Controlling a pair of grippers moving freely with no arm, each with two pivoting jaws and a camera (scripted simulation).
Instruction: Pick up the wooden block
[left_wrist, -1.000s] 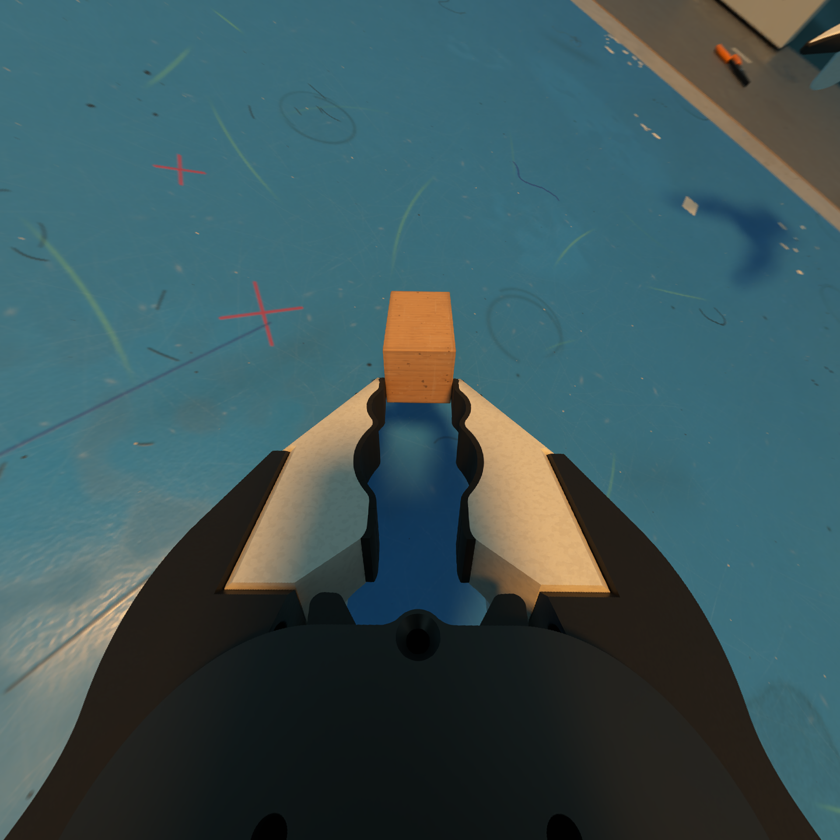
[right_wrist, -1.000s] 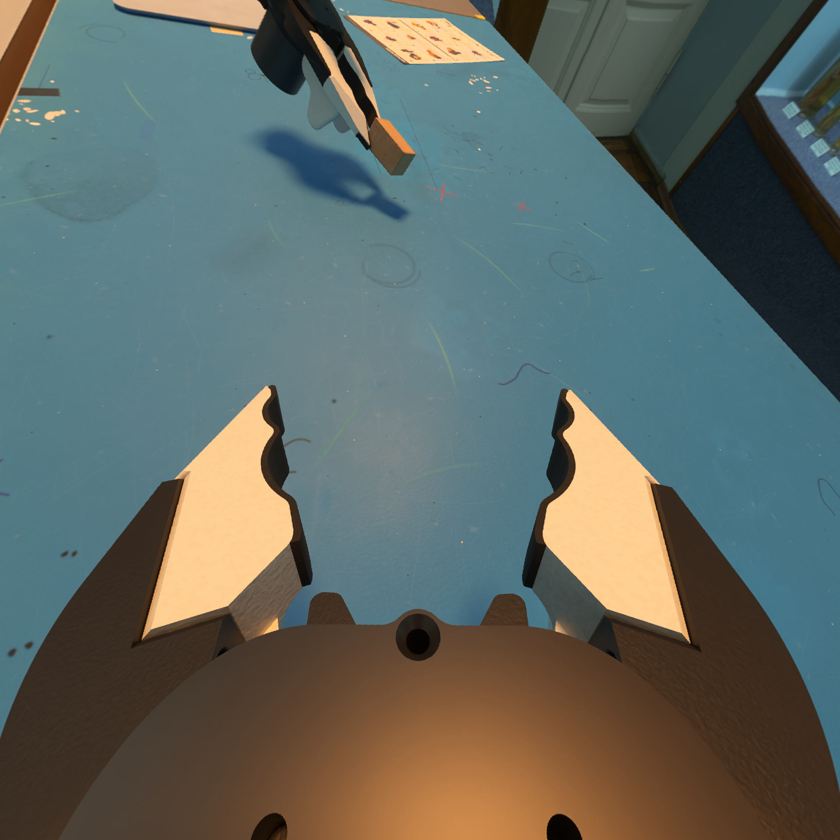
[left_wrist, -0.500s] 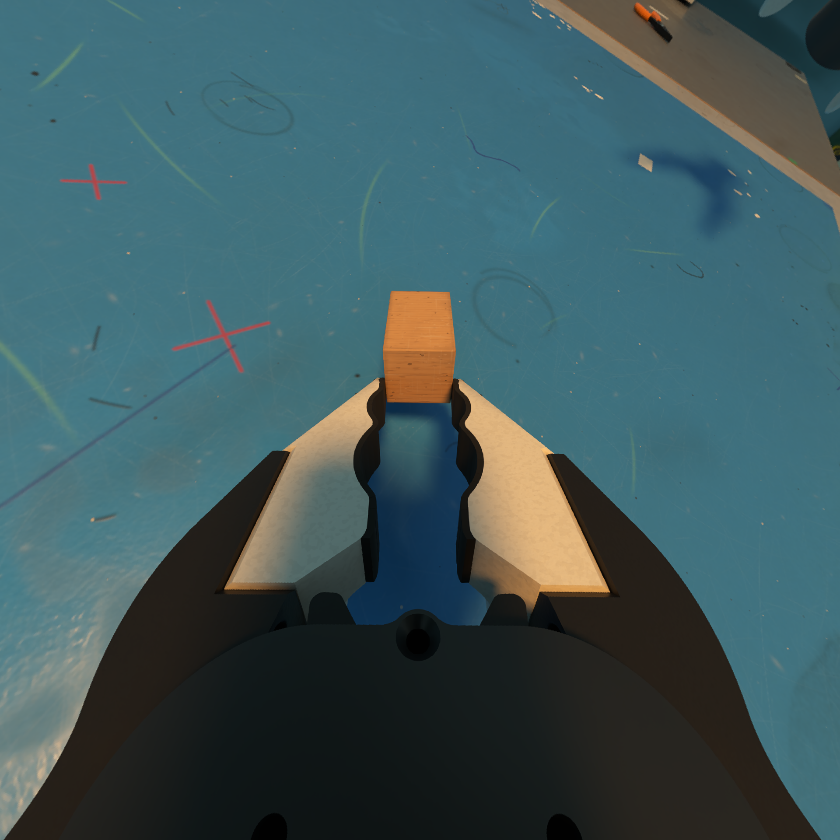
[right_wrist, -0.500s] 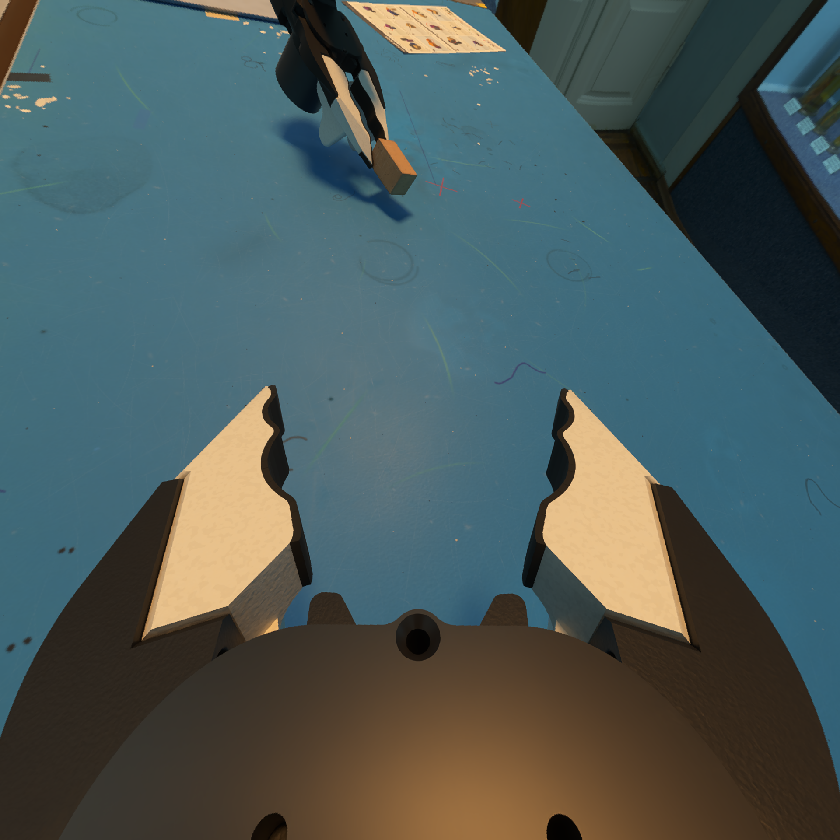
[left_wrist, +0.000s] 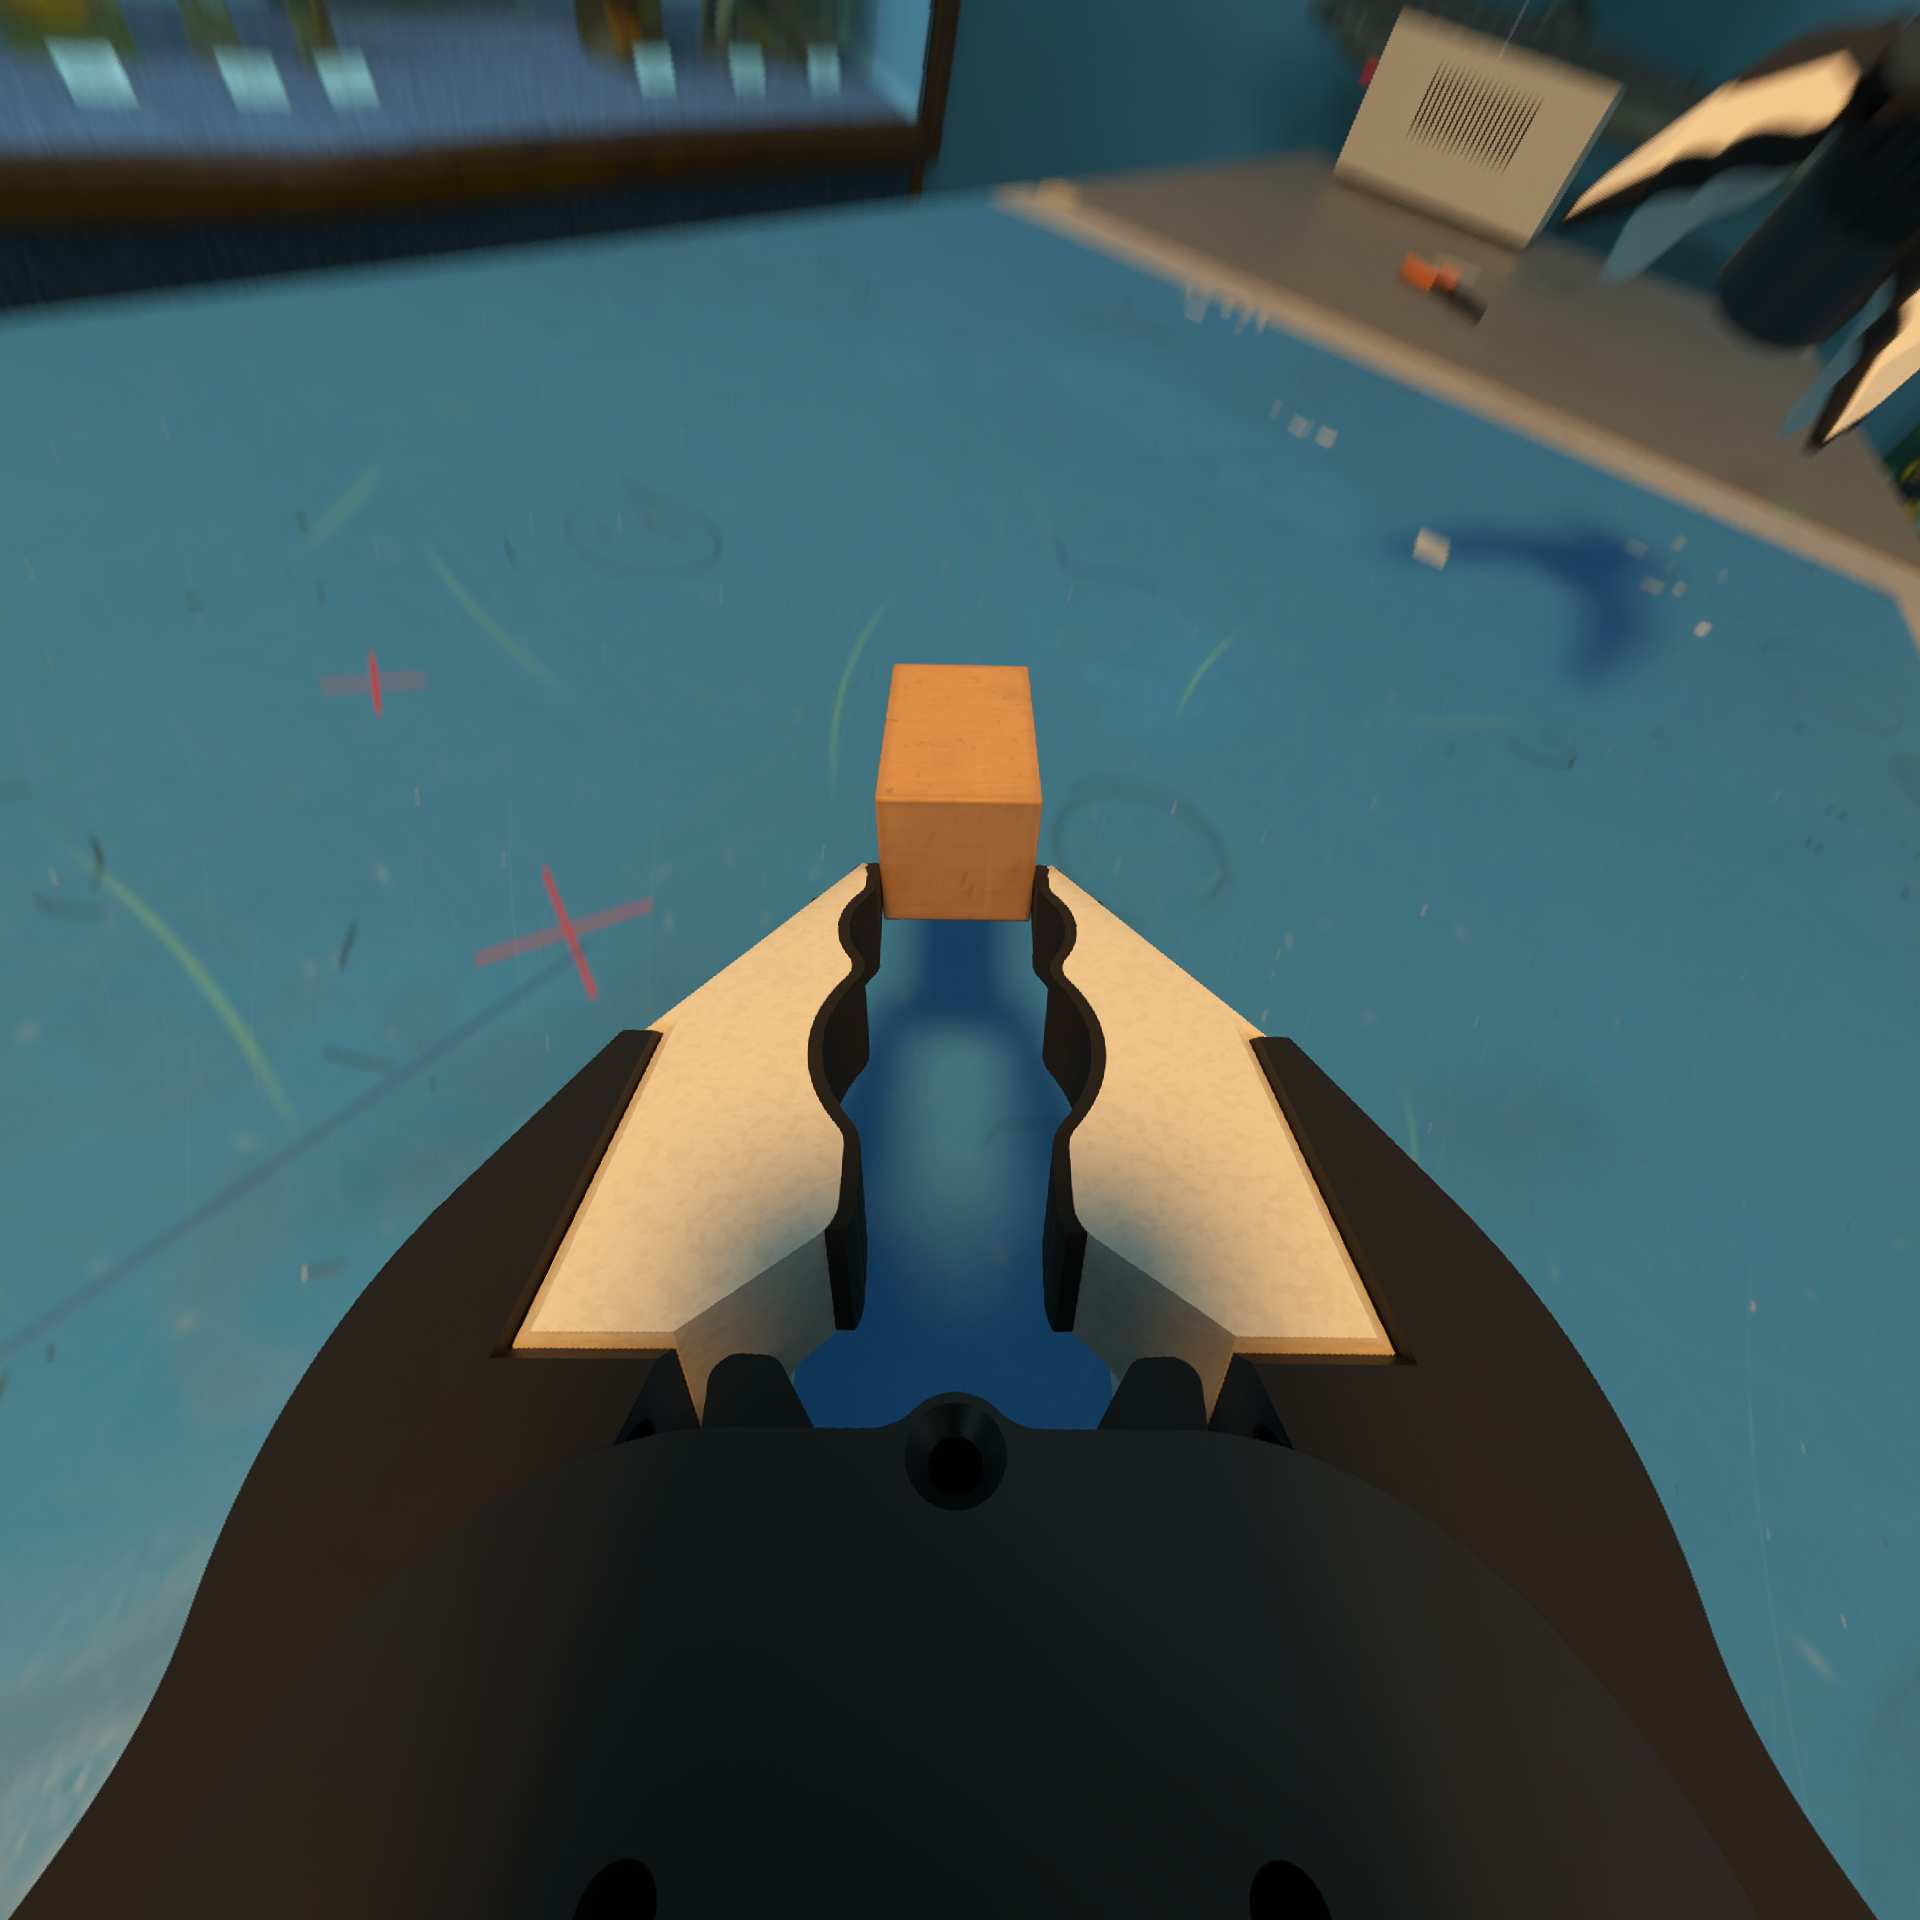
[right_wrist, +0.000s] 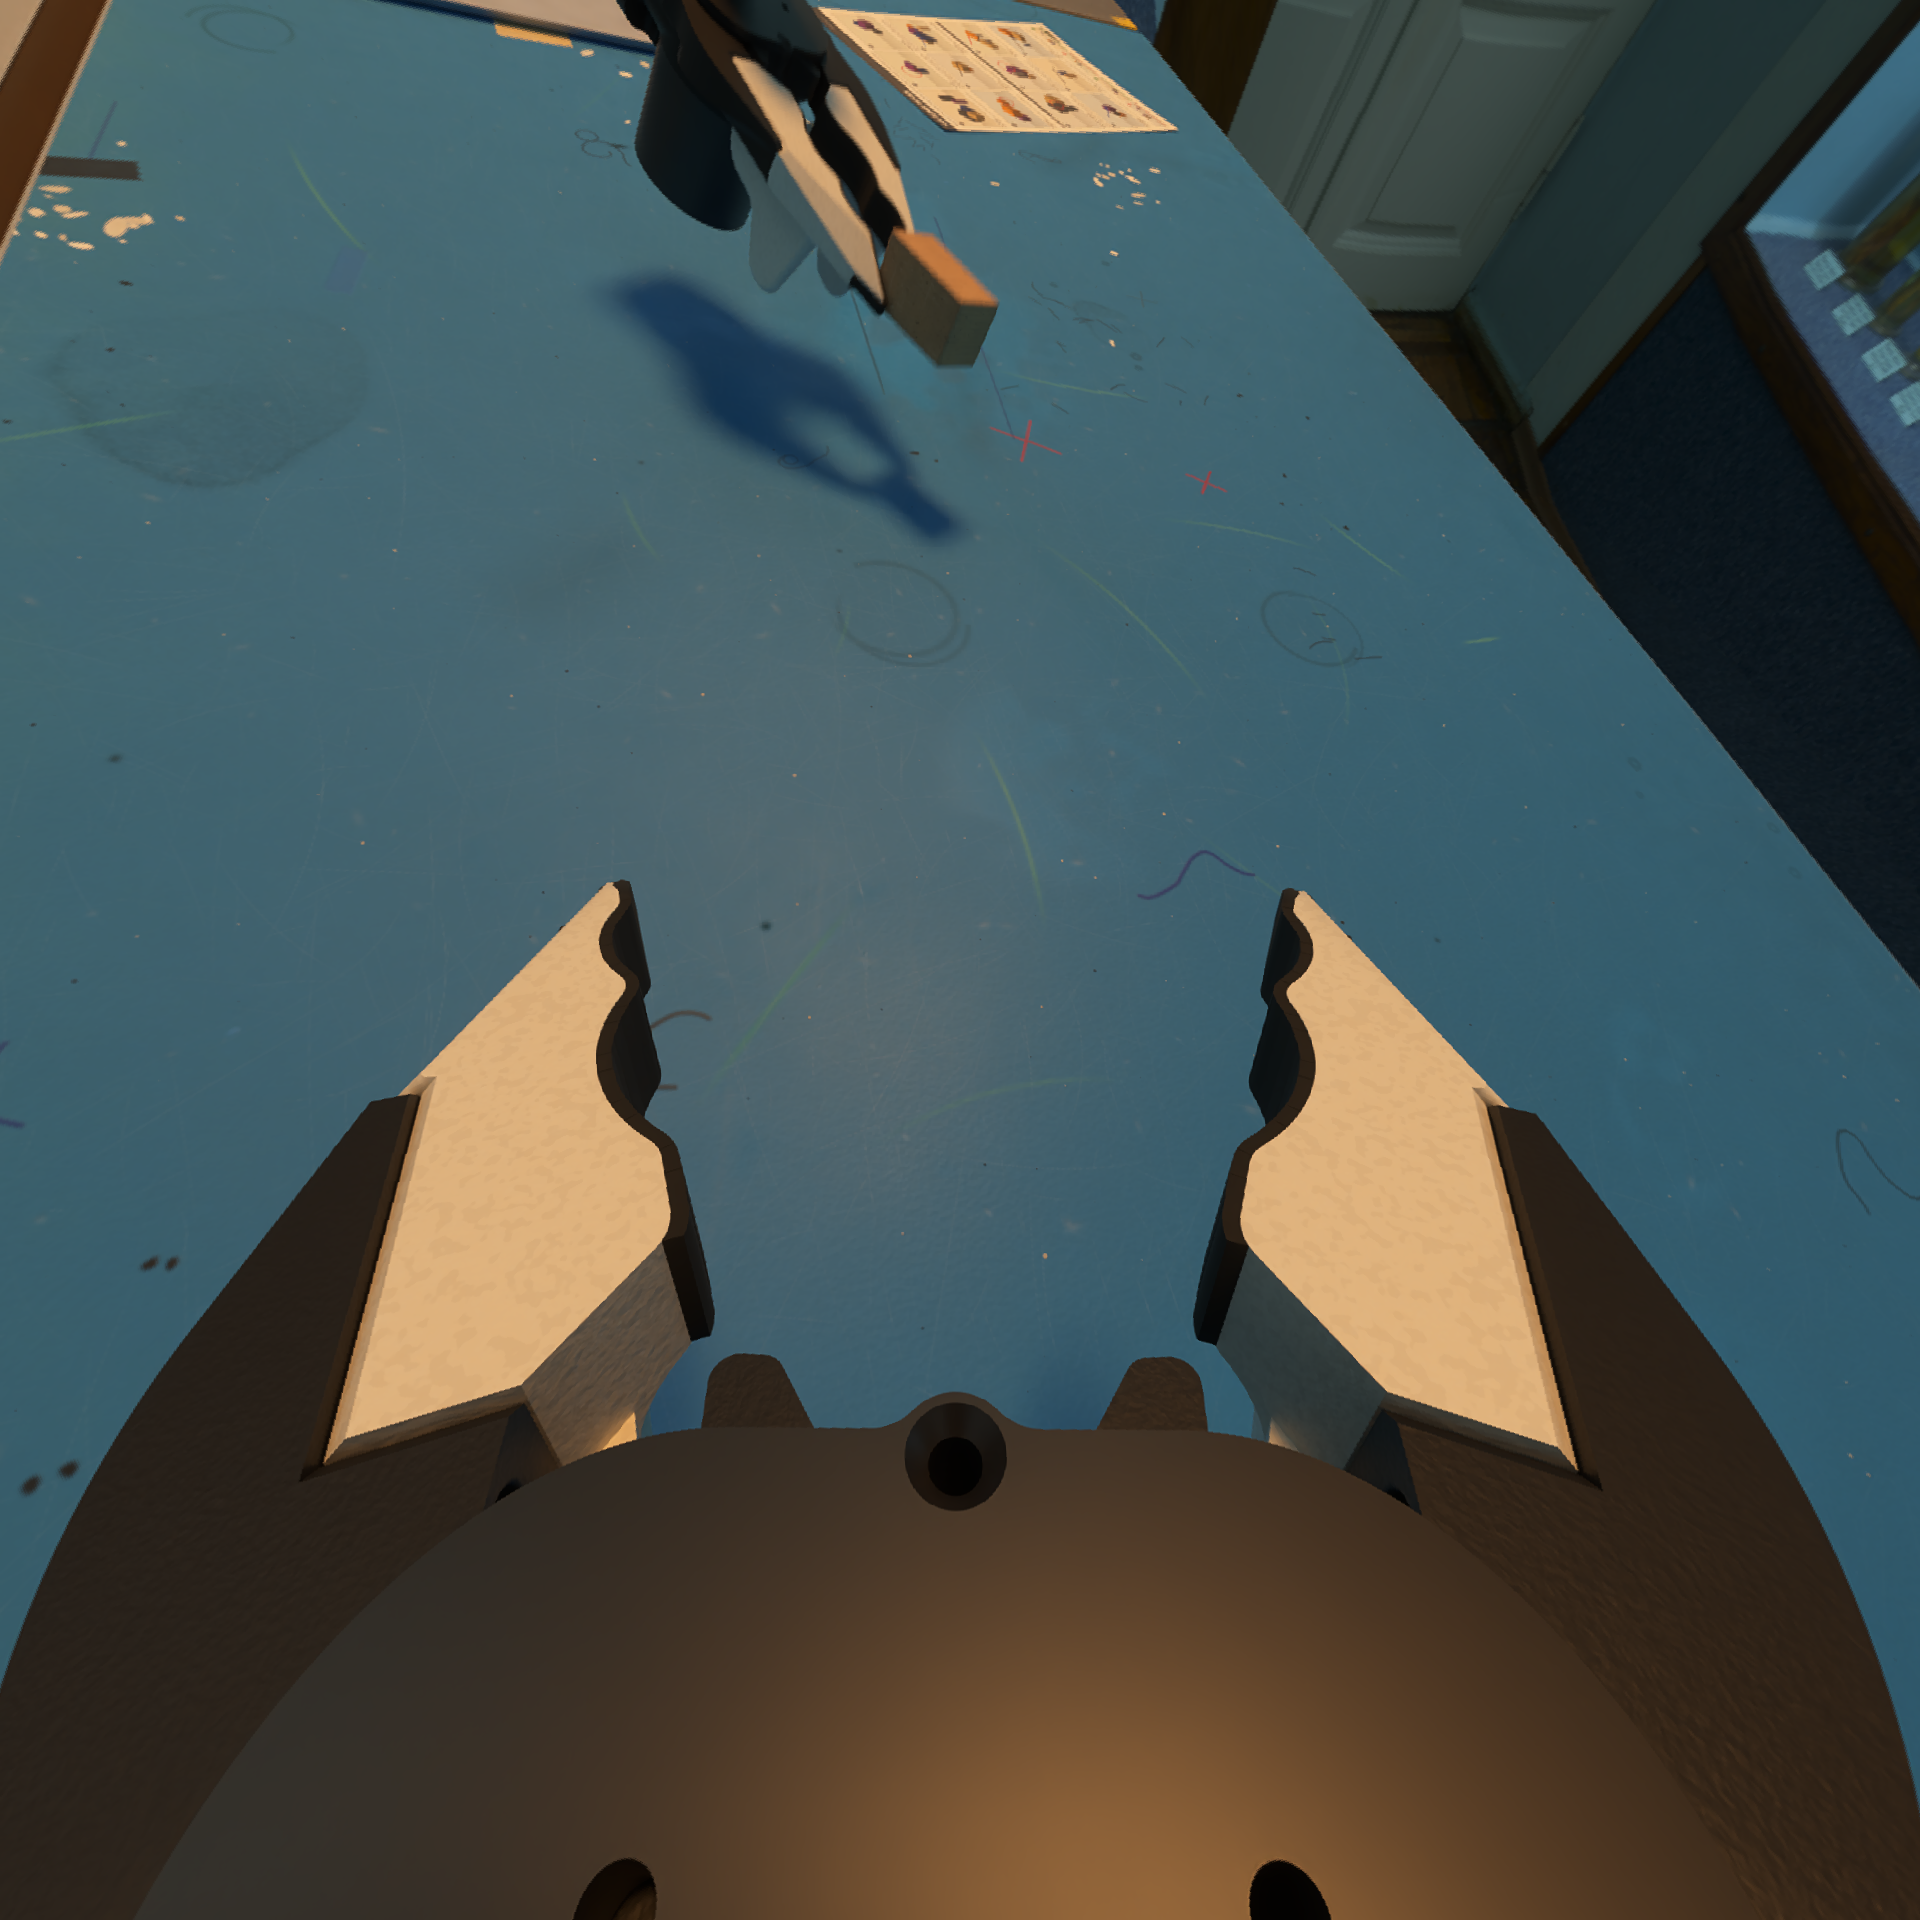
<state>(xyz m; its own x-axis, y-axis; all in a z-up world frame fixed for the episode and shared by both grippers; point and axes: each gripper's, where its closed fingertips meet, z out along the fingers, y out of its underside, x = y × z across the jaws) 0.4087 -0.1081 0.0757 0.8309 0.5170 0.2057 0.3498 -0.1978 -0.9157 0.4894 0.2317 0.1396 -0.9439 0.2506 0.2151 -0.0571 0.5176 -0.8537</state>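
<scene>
We start with the wooden block (left_wrist: 957, 795), which sits pinched at its near end between the very tips of the left hand-held gripper (left_wrist: 957, 894). Its long axis runs straight ahead, in line with the fingers, so most of the wooden block juts out past the tips and only a short stretch of its sides is caught. In the right wrist view the wooden block (right_wrist: 940, 301) hangs clear above the desk (right_wrist: 416, 727), and its shadow lies apart from it on the blue surface, so we judge the lift is done or nearly so.

Taking the wooden block as our landmark, the left hand-held gripper (right_wrist: 894, 275) is directly behind it and clamped on it. Below and to the near side of the wooden block are two red cross marks (right_wrist: 1025, 443) on the desk. Beyond the wooden block, at the far edge, lies a printed sheet (right_wrist: 997, 78).

The right hand-held gripper (right_wrist: 956, 909) is well apart from the wooden block, nearer our end of the desk, with its fingers spread wide and nothing between them. It points roughly toward the wooden block but has no part in the hold.

We think the risk lies in the shallow tip grip: with so much length ahead of the fingers, a sudden tilt could swing the wooden block loose.
</scene>
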